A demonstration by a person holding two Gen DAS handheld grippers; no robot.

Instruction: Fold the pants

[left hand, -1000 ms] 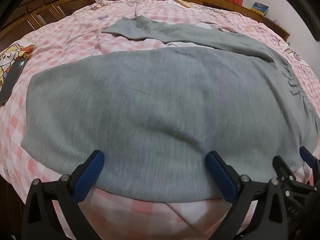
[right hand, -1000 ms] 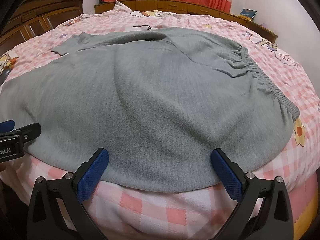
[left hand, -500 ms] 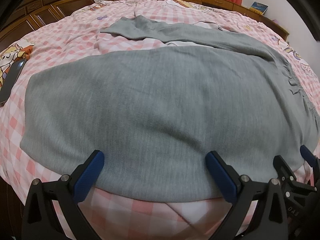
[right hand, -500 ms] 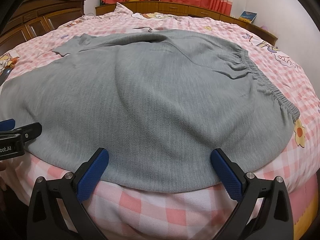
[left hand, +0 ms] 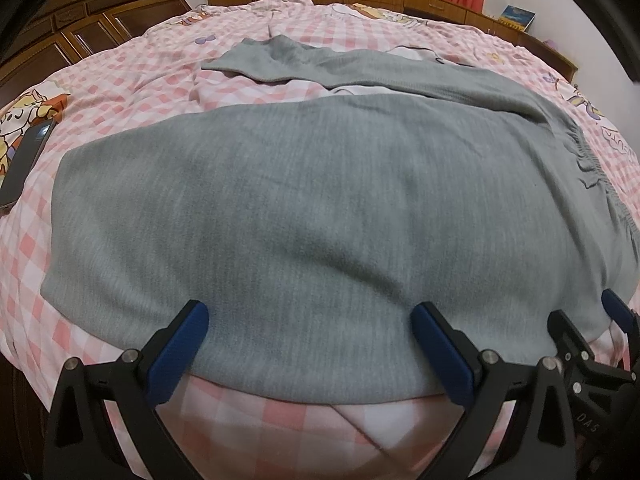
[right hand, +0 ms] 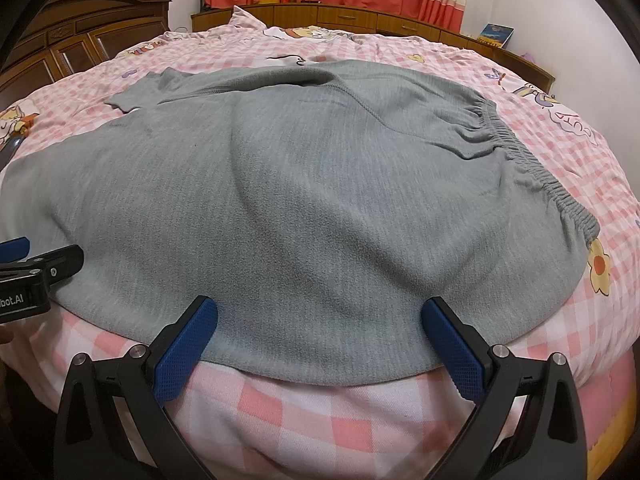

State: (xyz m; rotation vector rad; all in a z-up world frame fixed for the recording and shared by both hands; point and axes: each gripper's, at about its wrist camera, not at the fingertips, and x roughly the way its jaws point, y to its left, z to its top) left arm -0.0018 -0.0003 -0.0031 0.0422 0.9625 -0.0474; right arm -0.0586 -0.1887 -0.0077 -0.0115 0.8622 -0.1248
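Grey pants [left hand: 312, 208] lie spread flat on the pink checked bed [left hand: 132, 80], waistband [left hand: 596, 176] to the right, one leg [left hand: 304, 62] angled away at the back. They also show in the right wrist view [right hand: 320, 184], with the elastic waistband [right hand: 536, 168] at right. My left gripper [left hand: 310, 348] is open and empty at the near hem. My right gripper [right hand: 320, 340] is open and empty at the near hem too, to the right of the left one; its fingers [left hand: 616, 312] show in the left view.
A phone [left hand: 24, 168] lies on the bed at the left. A dark wooden wardrobe [left hand: 80, 32] stands at the back left. A low wooden cabinet [right hand: 360, 16] with red curtains runs along the far wall. The bed's front edge [right hand: 320, 420] drops off below the grippers.
Both views have tilted up slightly. The pants and the open jaws stand as before.
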